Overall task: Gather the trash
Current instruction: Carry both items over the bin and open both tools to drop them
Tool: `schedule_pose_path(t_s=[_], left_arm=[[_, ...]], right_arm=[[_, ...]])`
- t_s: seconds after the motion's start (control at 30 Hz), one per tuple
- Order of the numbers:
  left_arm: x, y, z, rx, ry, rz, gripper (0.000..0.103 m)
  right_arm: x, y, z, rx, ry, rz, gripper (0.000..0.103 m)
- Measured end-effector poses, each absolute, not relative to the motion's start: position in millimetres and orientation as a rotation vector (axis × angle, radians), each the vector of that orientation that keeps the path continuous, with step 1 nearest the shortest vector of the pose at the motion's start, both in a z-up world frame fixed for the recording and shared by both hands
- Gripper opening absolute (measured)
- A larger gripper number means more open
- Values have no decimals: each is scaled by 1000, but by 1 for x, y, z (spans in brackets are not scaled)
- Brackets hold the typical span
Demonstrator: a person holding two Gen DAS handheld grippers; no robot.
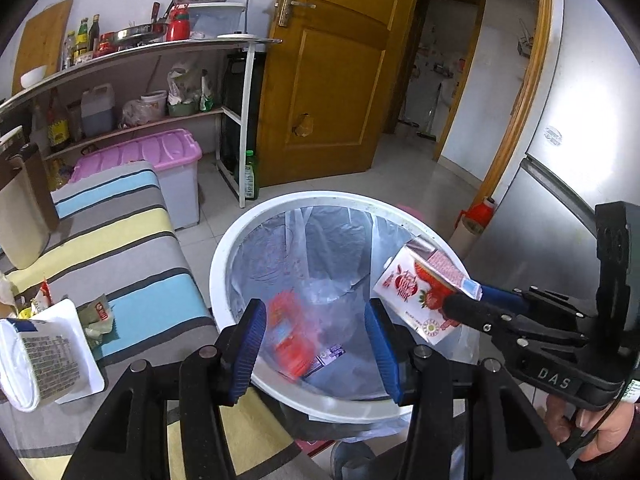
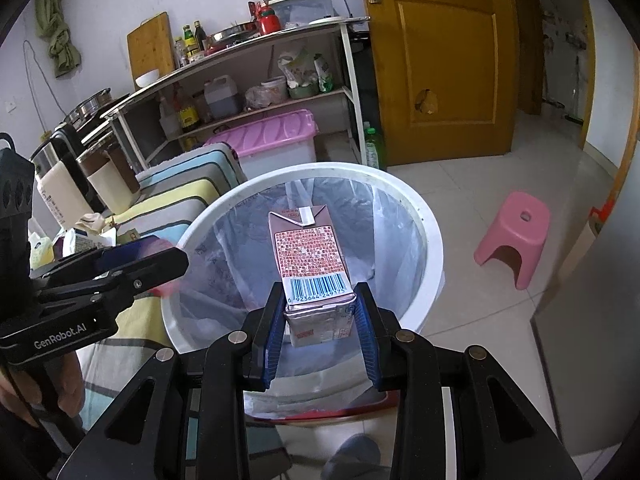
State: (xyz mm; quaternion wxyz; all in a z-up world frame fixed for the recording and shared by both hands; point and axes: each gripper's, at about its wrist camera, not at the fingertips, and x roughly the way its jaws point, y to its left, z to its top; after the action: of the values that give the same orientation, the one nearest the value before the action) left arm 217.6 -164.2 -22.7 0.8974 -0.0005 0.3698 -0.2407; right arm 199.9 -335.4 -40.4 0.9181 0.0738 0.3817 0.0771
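- Far left, striped tabletop point(image 1: 132, 240): white tub point(image 1: 38, 360) on its side at the near edge, wrappers point(image 1: 94, 314) just beside it.
- Two kettles point(image 2: 80, 184) stand further back on the same tabletop, seen in the right wrist view.
- Behind: shelf point(image 1: 132, 80) with bottles, bowl, pans; pink-lidded box point(image 1: 160, 156) on the floor below it.
- Left tool point(image 1: 316, 336): jaws apart, nothing between the pads, hanging over the near-left side of the bin mouth.
- In the right wrist view the left tool point(image 2: 160, 258) comes in from the left over the bin rim; a hand point(image 2: 36, 396) grips its handle.
- Bin point(image 1: 224, 280): white, round, clear liner point(image 1: 320, 248) inside, on the floor touching the tabletop edge.
- Red pack point(image 1: 290, 336) in the bin under the left tool, blurred; can't tell if it's resting or mid-air.
- Carton point(image 2: 312, 256): milk carton, strawberry print on one face, barcode on another. Clamped at its base by the right tool, above the right half of the bin mouth, tilted, top end pointing away from the tool.
- Right tool point(image 2: 320, 320): closed on the carton, both blue pads pressed on its sides.
- Right of bin: pink stool point(image 2: 516, 232) on the tile floor, well apart from the bin.
- Wooden door point(image 1: 340, 72) open behind; fridge point(image 1: 560, 200) at far right.
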Motion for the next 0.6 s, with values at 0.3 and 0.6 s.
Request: schedule_pose_path(t_s=[0.3, 0.6], left_arm=[[216, -160, -19, -16, 750, -503, 55], [203, -144, -9, -56, 727, -498, 55]], right_arm=[[197, -334, -40, 147, 773, 156, 36], [183, -329, -28, 142, 740, 174, 36]])
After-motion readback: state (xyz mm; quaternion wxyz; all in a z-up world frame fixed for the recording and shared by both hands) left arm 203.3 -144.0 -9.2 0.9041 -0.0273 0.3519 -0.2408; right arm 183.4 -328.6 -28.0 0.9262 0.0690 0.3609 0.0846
